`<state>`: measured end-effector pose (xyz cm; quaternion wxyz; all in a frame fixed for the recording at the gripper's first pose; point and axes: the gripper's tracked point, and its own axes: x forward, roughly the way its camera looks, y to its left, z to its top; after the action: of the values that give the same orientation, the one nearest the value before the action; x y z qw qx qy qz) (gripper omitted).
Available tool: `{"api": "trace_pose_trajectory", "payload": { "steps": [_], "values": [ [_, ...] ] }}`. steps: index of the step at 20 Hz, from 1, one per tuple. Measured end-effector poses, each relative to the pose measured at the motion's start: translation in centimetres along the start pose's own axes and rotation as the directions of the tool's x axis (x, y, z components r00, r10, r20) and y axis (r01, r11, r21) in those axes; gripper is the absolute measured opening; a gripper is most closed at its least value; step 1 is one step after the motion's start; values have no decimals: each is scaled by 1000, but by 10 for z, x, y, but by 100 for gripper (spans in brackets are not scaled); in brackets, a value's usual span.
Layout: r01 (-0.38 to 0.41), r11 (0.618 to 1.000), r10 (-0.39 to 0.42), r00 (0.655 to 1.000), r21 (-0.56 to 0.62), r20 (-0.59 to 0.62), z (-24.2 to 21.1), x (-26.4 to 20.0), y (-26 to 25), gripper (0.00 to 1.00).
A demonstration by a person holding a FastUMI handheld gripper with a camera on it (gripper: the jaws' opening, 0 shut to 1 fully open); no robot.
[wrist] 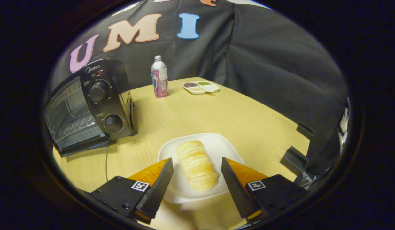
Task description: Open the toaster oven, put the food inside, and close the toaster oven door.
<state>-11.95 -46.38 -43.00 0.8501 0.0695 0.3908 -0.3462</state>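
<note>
A pale, ridged bread roll (197, 172) lies on a white plate (216, 144) on the wooden table. My gripper (196, 162) is open and hovers over the plate, one finger on each side of the roll and neither touching it. The black toaster oven (101, 99) stands beyond the fingers to the left, with two knobs on its right panel. Its racks are visible through the front, and a flat dark slab (82, 145) juts out at its base, which looks like the door folded down.
A pink and white bottle (159, 76) stands at the back of the table, with a small divided dish (200, 87) of grains to its right. The oven's cable (106, 163) runs along the table toward me. Black brackets (293, 158) sit at the table's right edge.
</note>
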Motion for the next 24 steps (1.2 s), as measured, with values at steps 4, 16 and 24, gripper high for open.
{"api": "trace_pose_trajectory", "payload": {
  "steps": [4, 16, 24],
  "values": [
    [-15, 1000, 16, 1000, 15, -20, -3, 6, 4, 81],
    [115, 981, -117, 993, -157, -2, 12, -22, -6, 43],
    [135, 991, -132, 984, -15, 121, 48, -78, 1, 43]
  ]
}}
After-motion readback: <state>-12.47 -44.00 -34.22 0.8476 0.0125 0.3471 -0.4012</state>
